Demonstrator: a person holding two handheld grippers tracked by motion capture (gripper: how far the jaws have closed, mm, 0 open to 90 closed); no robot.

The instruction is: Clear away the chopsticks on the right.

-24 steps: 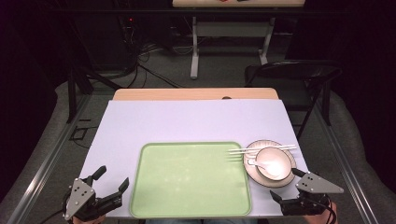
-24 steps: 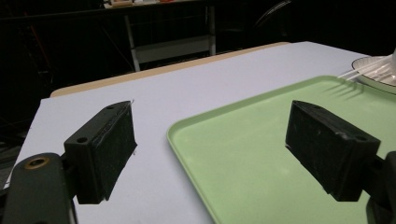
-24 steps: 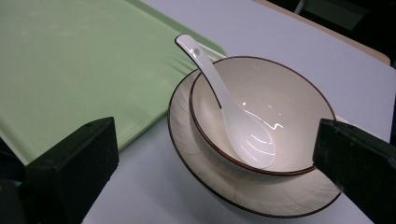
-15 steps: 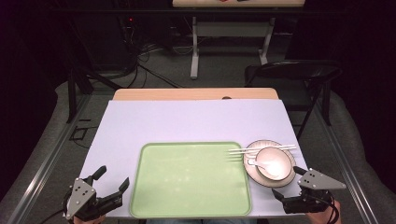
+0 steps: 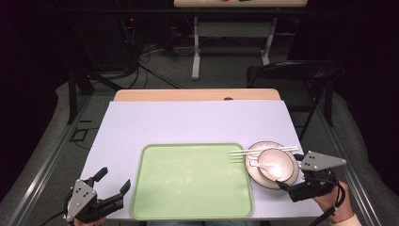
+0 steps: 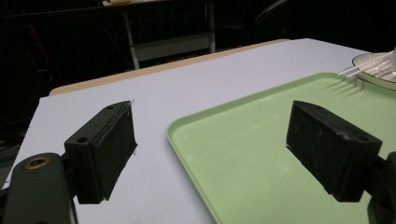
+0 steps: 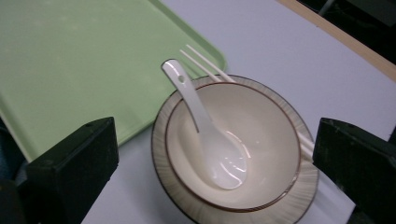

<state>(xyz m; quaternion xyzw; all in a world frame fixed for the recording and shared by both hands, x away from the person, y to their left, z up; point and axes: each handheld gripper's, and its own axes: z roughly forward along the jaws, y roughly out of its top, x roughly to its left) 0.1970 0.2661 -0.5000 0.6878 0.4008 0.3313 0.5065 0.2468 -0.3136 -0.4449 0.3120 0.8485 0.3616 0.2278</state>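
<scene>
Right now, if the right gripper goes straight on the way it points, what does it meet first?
Probably the spoon lying in the bowl on the plate, which sit between the right gripper's open jaws; depth is uncertain.

Pale green tray (image 5: 190,183), cream bowl (image 7: 233,144) rimmed brown, white spoon (image 7: 205,135), ribbed plate (image 7: 289,205), lilac counter (image 5: 188,122)
</scene>
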